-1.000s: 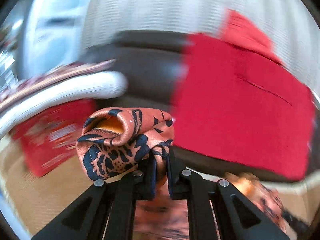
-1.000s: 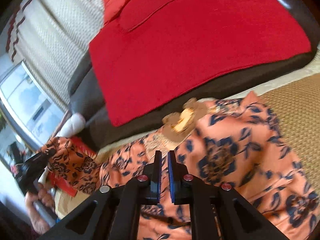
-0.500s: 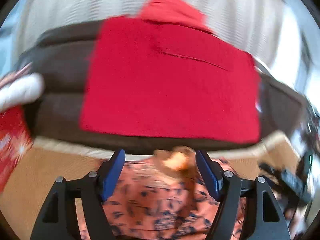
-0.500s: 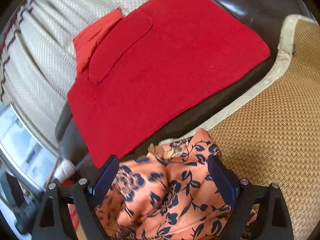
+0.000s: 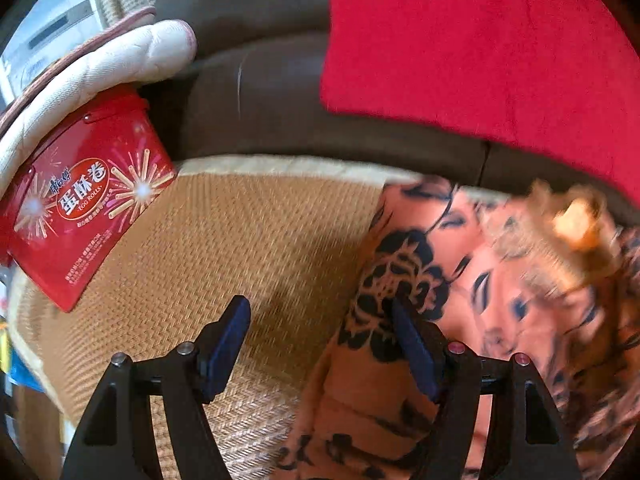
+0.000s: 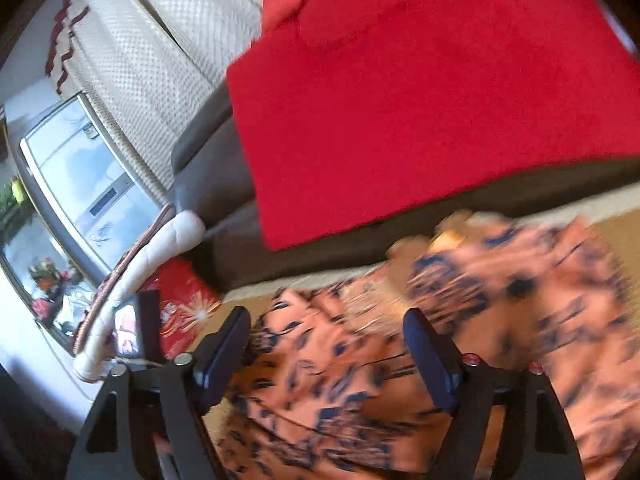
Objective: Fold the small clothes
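Between folds: left tongs [image 5: 320, 336] spread wide and empty over the mat [image 5: 240, 240], right tongs [image 6: 324, 344] just narrowing yet gripping nothing, floral garment [image 6: 440, 340] under and right of both; next, likely pinching an edge.

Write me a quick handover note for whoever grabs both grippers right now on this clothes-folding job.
Left gripper: open, nothing held, over the woven straw mat at the left edge of the orange garment with dark floral print.
Right gripper: open, jaws just narrowed a little, above the garment's middle, nothing pinched.
Garment lies rumpled on the mat in front of the dark sofa with a red cloth; red egg-roll tin sits left of it.
Done: both grippers have let go.
Left: any further folds; fold quality unclear through blur.
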The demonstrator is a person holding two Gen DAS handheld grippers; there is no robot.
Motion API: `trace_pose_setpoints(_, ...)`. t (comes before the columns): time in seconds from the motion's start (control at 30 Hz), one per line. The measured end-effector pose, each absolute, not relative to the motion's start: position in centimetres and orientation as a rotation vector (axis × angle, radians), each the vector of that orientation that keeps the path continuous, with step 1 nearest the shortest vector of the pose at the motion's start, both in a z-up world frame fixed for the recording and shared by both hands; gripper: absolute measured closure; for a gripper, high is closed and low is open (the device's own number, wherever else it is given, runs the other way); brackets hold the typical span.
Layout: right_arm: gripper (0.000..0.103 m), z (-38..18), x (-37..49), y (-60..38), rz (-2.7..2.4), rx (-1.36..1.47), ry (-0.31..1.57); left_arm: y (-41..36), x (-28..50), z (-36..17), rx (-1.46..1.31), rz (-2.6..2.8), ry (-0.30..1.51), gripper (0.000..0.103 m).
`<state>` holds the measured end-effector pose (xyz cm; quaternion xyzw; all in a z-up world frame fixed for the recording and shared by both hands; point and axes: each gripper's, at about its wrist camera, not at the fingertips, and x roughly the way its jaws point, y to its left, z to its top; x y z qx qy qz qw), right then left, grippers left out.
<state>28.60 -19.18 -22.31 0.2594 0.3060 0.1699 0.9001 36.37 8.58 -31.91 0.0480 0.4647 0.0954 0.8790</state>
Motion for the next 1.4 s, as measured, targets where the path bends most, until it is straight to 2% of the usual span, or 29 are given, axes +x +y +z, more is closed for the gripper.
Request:
trace_pose_setpoints(0.13,0.045,-25.9,31.3,-17.2,0.299,0.541,0.796,8.0,36.1,-33.2,0.197,0.225,0.995,0.029)
trace_pose_setpoints(0.2,0.067,-27.2,31.4,-17.5,0.199,0.508,0.893,7.7,36.0,-33.2,0.222,0.227,0.988,0.029)
trace_pose_setpoints(0.23,0.067,-27.5,30.9,-18.5,0.119,0.487,0.94,7.6,35.9,-33.2,0.232,0.227,0.988,0.029)
trace_pose_setpoints(0.27,0.077,-27.7,29.8,-19.8,0.062,0.486,0.97,7.5,35.8,-33.2,0.239,0.224,0.992,0.029)
trace_pose_setpoints(0.3,0.083,-27.7,29.0,-20.9,0.035,0.49,0.989,7.6,35.9,-33.2,0.241,0.222,0.996,0.029)
trace_pose_setpoints(0.43,0.082,-27.9,24.3,-27.0,-0.191,0.462,1.032,7.8,35.6,-32.8,0.25,0.229,0.998,0.029)
trace_pose_setpoints(0.5,0.077,-26.8,22.3,-29.3,-0.175,0.552,0.96,7.9,35.1,-32.5,0.246,0.24,0.988,0.029)
trace_pose_setpoints(0.57,0.076,-25.5,21.3,-30.4,-0.14,0.619,0.875,7.9,34.7,-32.0,0.245,0.253,0.969,0.029)
trace_pose_setpoints(0.63,0.055,-24.3,21.1,-30.4,-0.105,0.64,0.812,8.2,34.6,-31.9,0.256,0.276,0.947,0.029)
trace_pose_setpoints(0.67,0.025,-23.8,21.2,-30.4,-0.108,0.63,0.788,8.1,34.4,-31.7,0.259,0.278,0.936,0.029)
trace_pose_setpoints(0.7,0.019,-23.2,21.1,-30.3,-0.125,0.616,0.744,8.2,34.4,-31.5,0.261,0.278,0.928,0.029)
trace_pose_setpoints(0.8,0.019,-21.7,20.1,-30.8,-0.165,0.597,0.631,8.3,34.4,-30.7,0.267,0.288,0.889,0.029)
trace_pose_setpoints(0.97,0.019,-21.9,20.4,-32.3,-0.074,0.711,0.628,8.6,34.7,-30.1,0.255,0.289,0.854,0.029)
trace_pose_setpoints(1.27,0.021,-27.7,24.2,-34.1,-0.088,0.787,0.826,7.5,34.7,-30.9,0.312,0.261,0.851,0.029)
trace_pose_setpoints(1.33,0.031,-28.9,25.1,-34.0,-0.05,0.805,0.844,7.4,34.7,-30.8,0.308,0.258,0.847,0.029)
trace_pose_setpoints(1.37,0.046,-29.4,25.8,-33.6,-0.028,0.792,0.876,7.3,34.7,-30.8,0.309,0.258,0.844,0.029)
trace_pose_setpoints(1.4,0.077,-29.9,26.6,-33.1,-0.028,0.747,0.913,7.2,34.6,-30.7,0.311,0.259,0.837,0.029)
